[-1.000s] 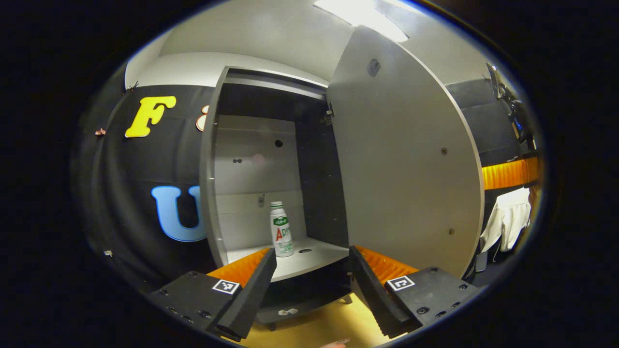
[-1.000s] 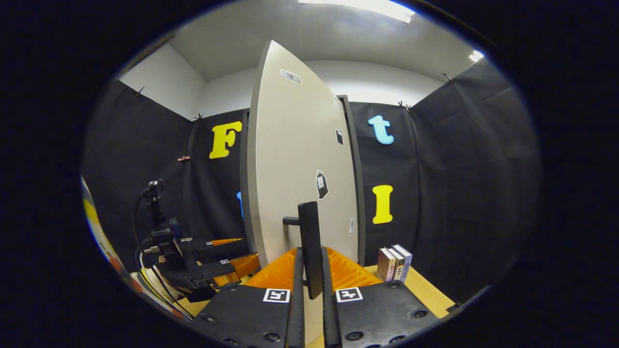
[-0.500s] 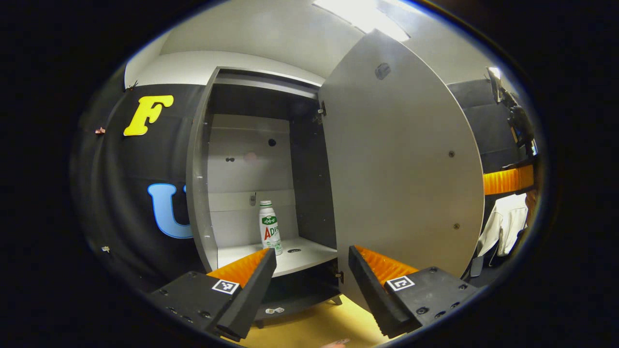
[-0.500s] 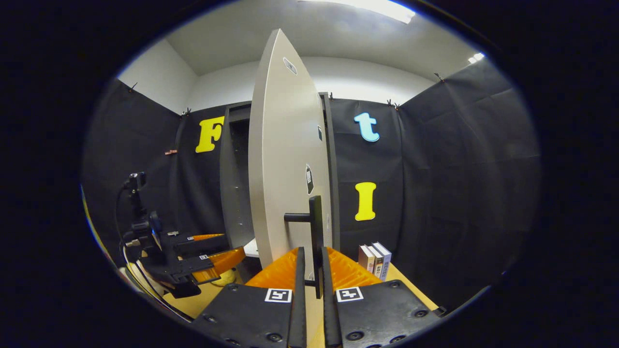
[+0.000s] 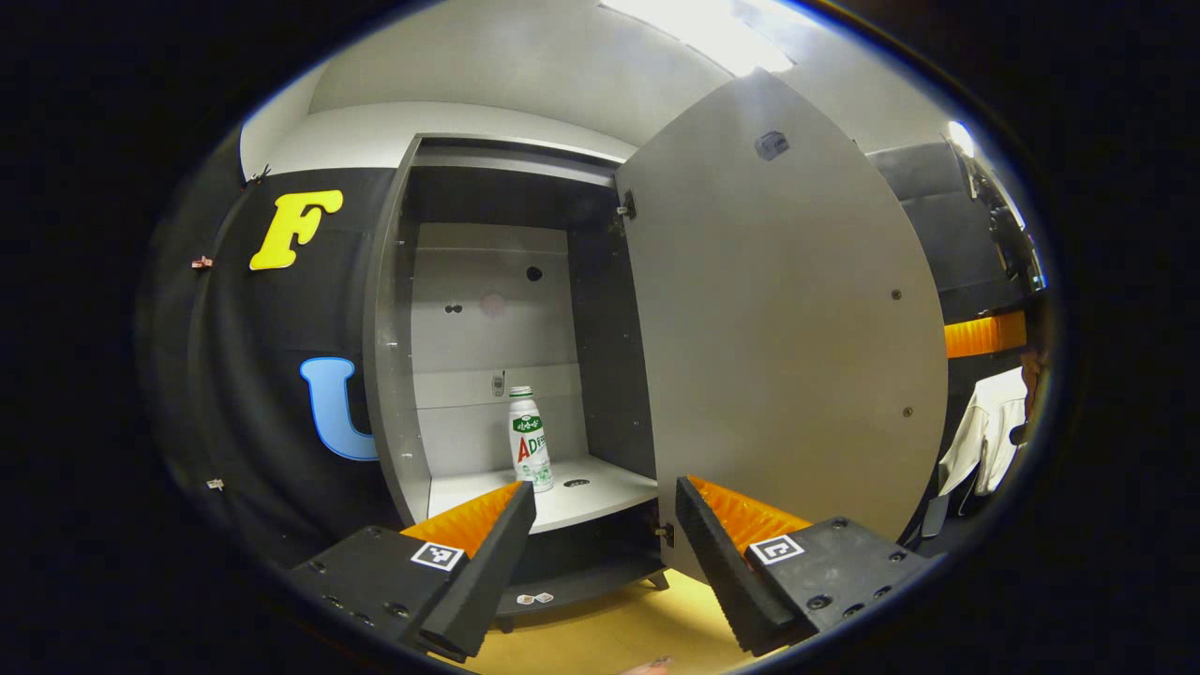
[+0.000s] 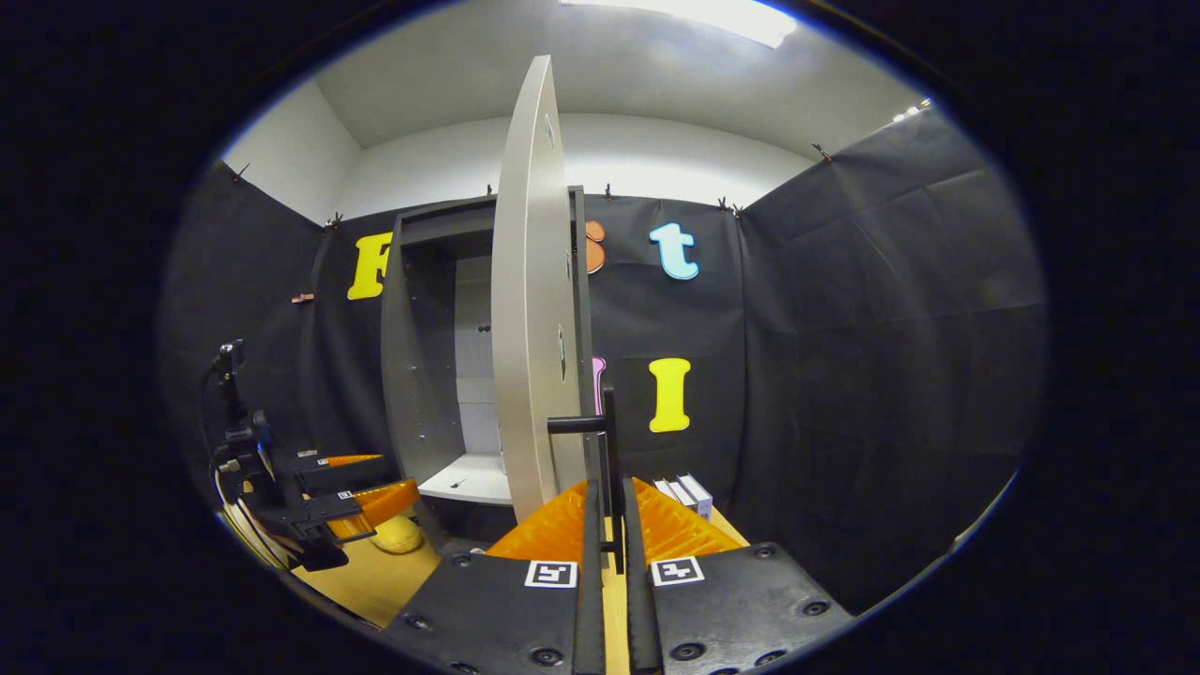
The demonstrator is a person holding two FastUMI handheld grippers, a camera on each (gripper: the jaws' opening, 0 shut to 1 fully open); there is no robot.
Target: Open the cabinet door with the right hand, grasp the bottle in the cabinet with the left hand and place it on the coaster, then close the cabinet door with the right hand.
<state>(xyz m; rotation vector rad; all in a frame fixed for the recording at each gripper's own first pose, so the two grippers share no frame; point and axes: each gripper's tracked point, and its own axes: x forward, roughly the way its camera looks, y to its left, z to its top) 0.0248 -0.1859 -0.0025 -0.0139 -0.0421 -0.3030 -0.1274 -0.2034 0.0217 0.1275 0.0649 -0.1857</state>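
Observation:
A tall grey cabinet (image 5: 389, 328) stands with its door (image 5: 778, 337) swung wide. Inside, on the lower shelf (image 5: 572, 497), a white bottle (image 5: 530, 441) with a green label stands upright. My left gripper (image 5: 600, 525) is open, in front of the shelf and short of the bottle. In the right gripper view the door (image 6: 525, 319) is seen almost edge-on, and my right gripper (image 6: 609, 525) is shut on its dark bar handle (image 6: 609, 441). The left gripper (image 6: 352, 487) appears at the lower left there, pointed at the cabinet opening (image 6: 450, 375).
Several small books (image 6: 689, 492) stand on the wooden table (image 6: 375, 581) by the wall right of the door. A yellow round object (image 6: 398, 534) lies on the table near the cabinet's foot. A white cloth (image 5: 984, 431) hangs at the far right.
The right gripper has pulled the door further open, so it now shows nearly edge-on. The left gripper has held roughly steady in front of the shelf.

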